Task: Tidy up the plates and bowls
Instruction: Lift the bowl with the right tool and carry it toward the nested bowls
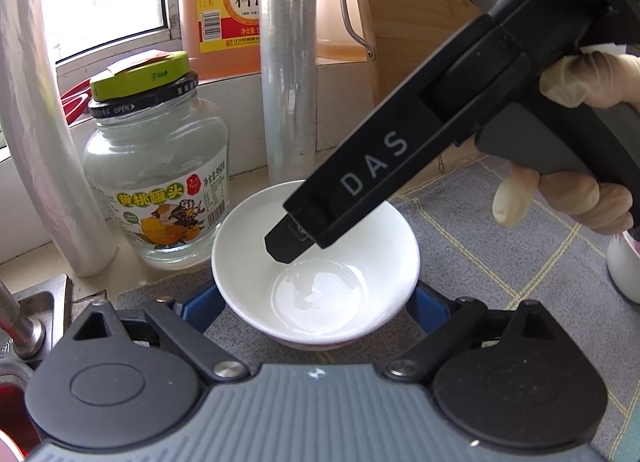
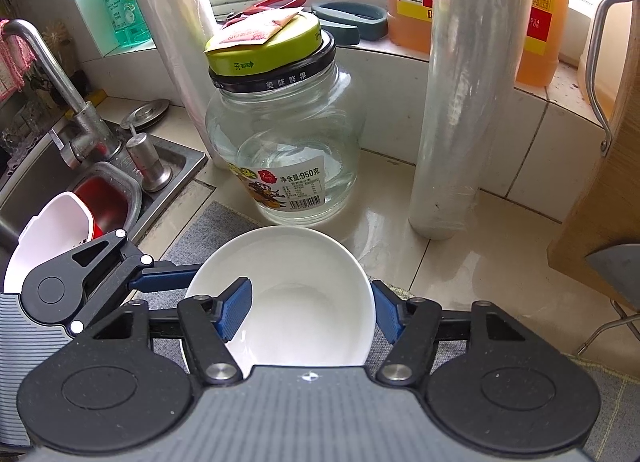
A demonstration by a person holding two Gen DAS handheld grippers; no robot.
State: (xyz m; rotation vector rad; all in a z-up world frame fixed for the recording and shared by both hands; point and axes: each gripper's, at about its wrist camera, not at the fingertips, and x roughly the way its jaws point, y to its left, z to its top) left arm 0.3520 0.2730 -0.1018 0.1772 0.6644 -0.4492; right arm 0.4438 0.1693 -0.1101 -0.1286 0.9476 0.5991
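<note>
1. The left hand-held gripper (image 1: 316,302) has a ribbed grey body, black round pivot housings at 7 and 5 o'clock, silver screws and blue fingers (image 1: 200,308).
2. The right hand-held gripper (image 2: 312,314) is built alike; seen from the left wrist, its black casing reads "DAS".
3. The right hand (image 1: 576,141) wears a pale thin glove.

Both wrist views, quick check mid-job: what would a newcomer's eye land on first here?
First the white bowl on the grey checked mat, with both hand-held grippers on it: the right hand-held gripper has one blue finger inside the bowl and one outside its wall. The left hand-held gripper straddles the bowl. Just behind stands a glass jar with a yellow-green lid.
</note>
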